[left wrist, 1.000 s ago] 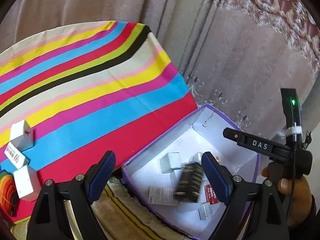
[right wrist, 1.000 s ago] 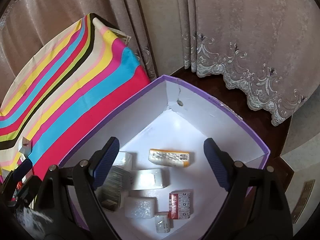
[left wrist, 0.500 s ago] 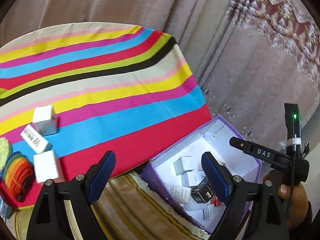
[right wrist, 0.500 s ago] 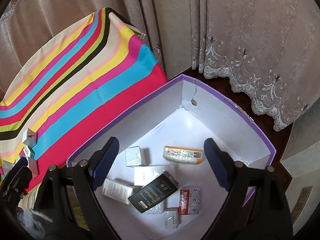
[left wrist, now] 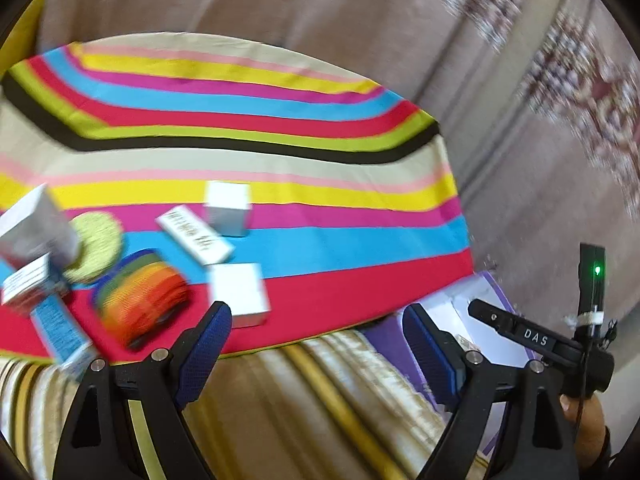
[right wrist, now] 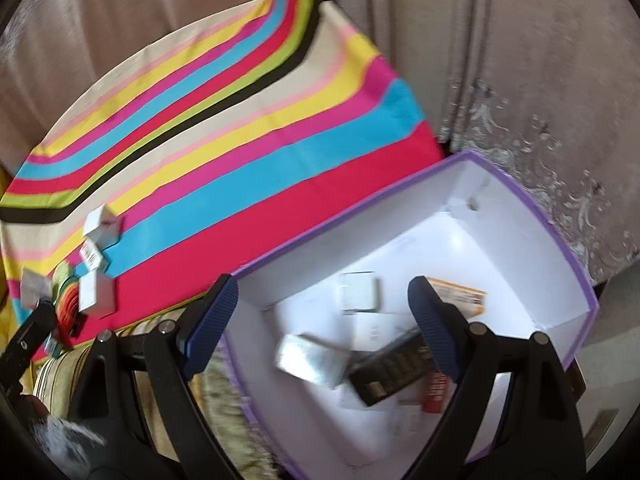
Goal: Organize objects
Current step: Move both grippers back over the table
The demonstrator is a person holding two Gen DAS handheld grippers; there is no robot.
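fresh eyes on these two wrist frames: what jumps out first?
The bright striped cloth fills the left wrist view, with small white boxes and a rainbow spring toy scattered at its near edge. In the right wrist view, the purple-rimmed white box sits right of the cloth, holding several small packages and a black box. Both the left gripper and the right gripper are open and empty.

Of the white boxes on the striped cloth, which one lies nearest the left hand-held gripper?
The plain white box on the red stripe, just beyond the left hand-held gripper; the cube and printed box lie farther back.
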